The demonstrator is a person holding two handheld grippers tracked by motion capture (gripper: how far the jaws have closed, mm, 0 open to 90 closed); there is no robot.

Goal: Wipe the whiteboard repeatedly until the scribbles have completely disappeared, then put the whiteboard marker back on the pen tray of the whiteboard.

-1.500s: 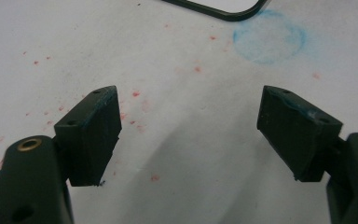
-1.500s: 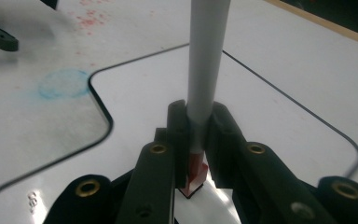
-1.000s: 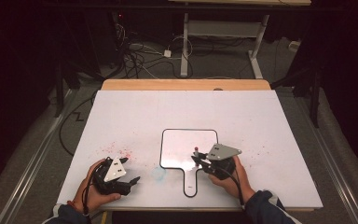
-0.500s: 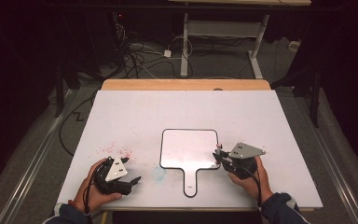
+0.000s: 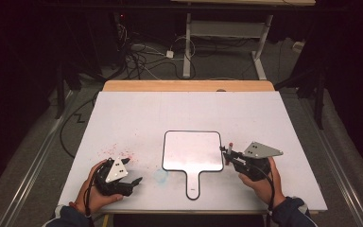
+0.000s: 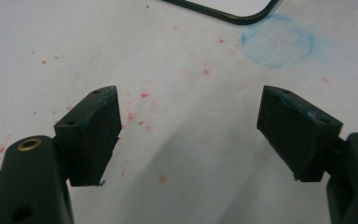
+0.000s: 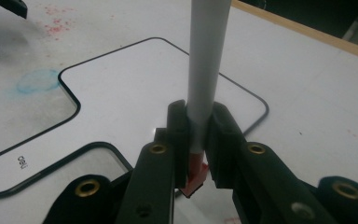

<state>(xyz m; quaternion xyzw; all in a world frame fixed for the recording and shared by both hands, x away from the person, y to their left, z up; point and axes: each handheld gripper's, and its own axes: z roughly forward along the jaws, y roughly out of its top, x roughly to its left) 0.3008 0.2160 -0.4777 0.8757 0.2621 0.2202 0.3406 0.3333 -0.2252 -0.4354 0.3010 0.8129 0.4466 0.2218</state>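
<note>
The left gripper (image 5: pixel 133 181) rests at the near-left of the surface (image 5: pixel 123 118), jaws spread and empty. The right gripper (image 5: pixel 228 153) has its jaws pinching a marker (image 7: pixel 205 70) near its red end, long axis running out beyond the jaws. The whiteboard (image 5: pixel 191 151) lies immediately left of it, nearer this hand.

A lab or workshop is being shown: tangled cables (image 5: pixel 137 52) and a metal desk frame (image 5: pixel 227 35) are lying behind the white table (image 5: pixel 189 109).
</note>
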